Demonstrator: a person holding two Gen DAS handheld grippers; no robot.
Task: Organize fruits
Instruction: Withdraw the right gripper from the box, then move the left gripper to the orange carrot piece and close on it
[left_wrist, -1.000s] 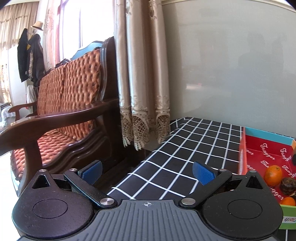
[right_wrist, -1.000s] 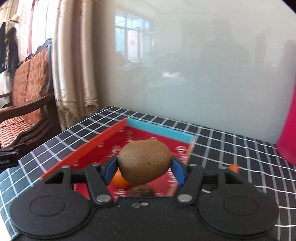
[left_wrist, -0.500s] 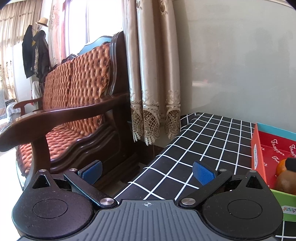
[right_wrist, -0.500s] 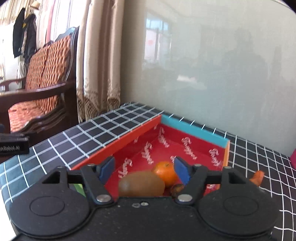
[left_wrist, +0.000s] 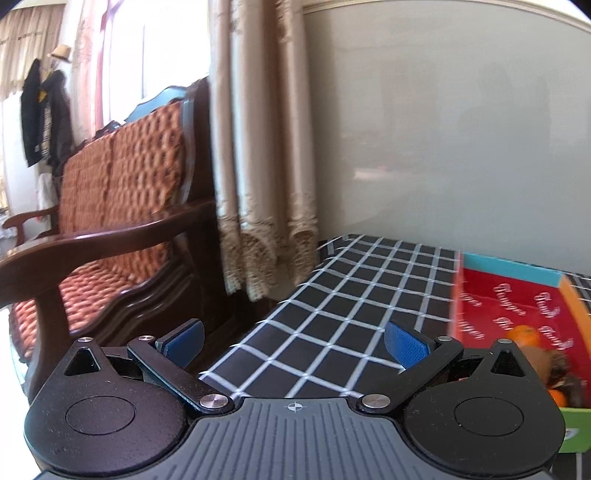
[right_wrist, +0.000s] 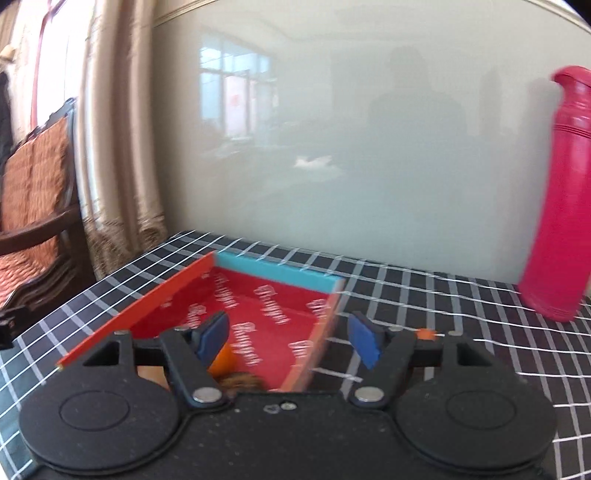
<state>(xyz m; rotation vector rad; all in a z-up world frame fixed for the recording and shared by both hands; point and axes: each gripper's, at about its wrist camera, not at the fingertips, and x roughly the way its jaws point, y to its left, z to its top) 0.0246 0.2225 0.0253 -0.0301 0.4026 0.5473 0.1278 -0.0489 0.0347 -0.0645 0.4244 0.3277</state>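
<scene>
Left gripper (left_wrist: 293, 338): jaws spread wide with nothing between them, sitting low in the left wrist view over the near left corner of the worktop
Right gripper (right_wrist: 288, 336): jaws wide apart and empty, low centre of the right wrist view, hanging over the box's right wall
Worktop (left_wrist: 343, 317): covered in a black cloth with a white grid, running from lower centre up to the pale wall
Box (right_wrist: 275, 275): red inside with white script, blue far wall, orange-red side walls; centre of the right wrist view, and at the right edge of the left wrist view (left_wrist: 513, 295)
Orange (right_wrist: 223, 360): inside the box, low centre of the right wrist view, partly hidden behind the left blue pad; also seen blurred at the lower right of the left wrist view (left_wrist: 524, 334)
Brown fruit (right_wrist: 240, 380): fuzzy, in the box just below the orange and touching the frame of the gripper in the picture; too blurred to name the kind
Small orange bit (right_wrist: 426, 334): on the cloth outside the box, right of centre, behind the gripper's bar; cannot tell what it is
Red flask (right_wrist: 561, 192): upright on the worktop at the right edge, well apart from the box
Bench (left_wrist: 110, 236): dark wood with orange cushions, left half of the left wrist view
Curtain (left_wrist: 258, 147): beige, hanging between bench and wall
</scene>
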